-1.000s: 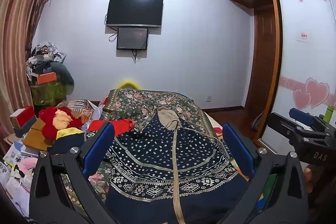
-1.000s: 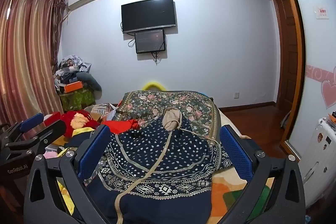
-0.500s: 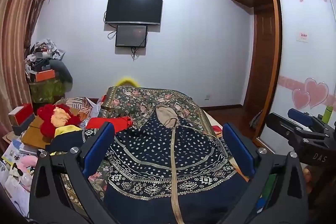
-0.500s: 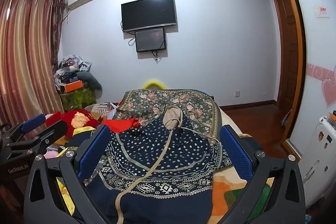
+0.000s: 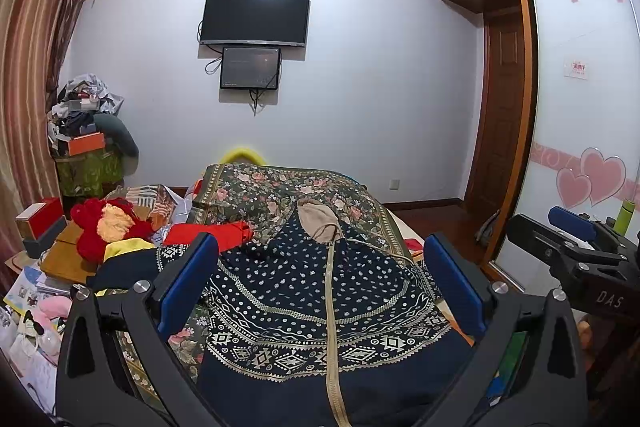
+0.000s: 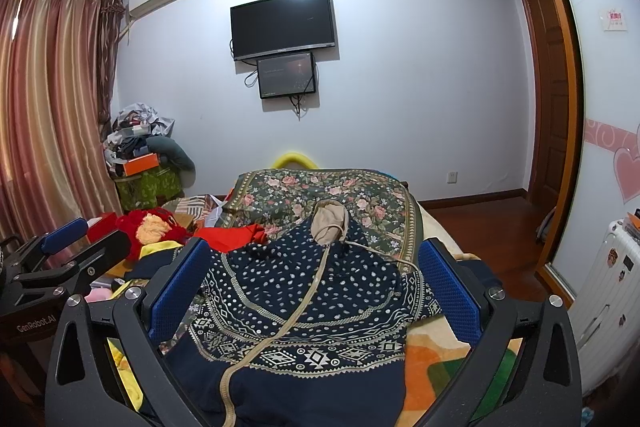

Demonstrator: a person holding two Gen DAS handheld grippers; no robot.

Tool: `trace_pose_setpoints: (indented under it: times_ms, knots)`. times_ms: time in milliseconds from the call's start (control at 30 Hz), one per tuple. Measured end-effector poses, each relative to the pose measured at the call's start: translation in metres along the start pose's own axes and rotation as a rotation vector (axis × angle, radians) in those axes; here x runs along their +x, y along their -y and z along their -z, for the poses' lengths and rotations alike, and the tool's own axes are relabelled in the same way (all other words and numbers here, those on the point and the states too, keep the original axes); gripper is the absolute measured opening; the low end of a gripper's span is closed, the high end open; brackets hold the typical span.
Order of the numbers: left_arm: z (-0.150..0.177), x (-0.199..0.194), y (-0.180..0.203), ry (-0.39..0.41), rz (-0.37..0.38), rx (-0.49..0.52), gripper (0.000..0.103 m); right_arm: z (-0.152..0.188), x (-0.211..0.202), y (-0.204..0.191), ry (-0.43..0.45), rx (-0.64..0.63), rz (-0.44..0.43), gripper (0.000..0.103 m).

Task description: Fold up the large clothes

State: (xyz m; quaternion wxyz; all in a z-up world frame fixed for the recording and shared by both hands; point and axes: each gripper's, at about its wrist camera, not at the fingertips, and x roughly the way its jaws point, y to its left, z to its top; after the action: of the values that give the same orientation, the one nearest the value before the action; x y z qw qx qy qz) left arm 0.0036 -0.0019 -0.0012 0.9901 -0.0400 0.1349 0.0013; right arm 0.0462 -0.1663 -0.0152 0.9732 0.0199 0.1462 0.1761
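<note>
A large navy garment with white dots, patterned bands and a tan centre strip lies spread on the bed, its tan collar at the far end. My left gripper hovers open above the garment's near part, blue pads wide apart with nothing between them. My right gripper is open too, held over the same garment. Each gripper shows at the other view's edge: the right gripper at the right, the left gripper at the left.
A floral green cloth covers the bed's far end. Red and yellow clothes, boxes and papers crowd the left side. A wardrobe with heart stickers stands right; a white suitcase sits by it. A TV hangs on the far wall.
Both views have tilted slightly downward and shifted a little; the garment lies unchanged and both grippers stay open.
</note>
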Motion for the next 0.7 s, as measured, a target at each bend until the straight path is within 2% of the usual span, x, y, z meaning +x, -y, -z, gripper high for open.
trace_pose_setpoints:
  times_ms: [700]
  knots:
    - [0.0025, 0.0019, -0.0019, 0.0, -0.002, -0.002, 0.103, -0.0006, 0.0001, -0.0004, -0.002, 0.004, -0.001, 0.103]
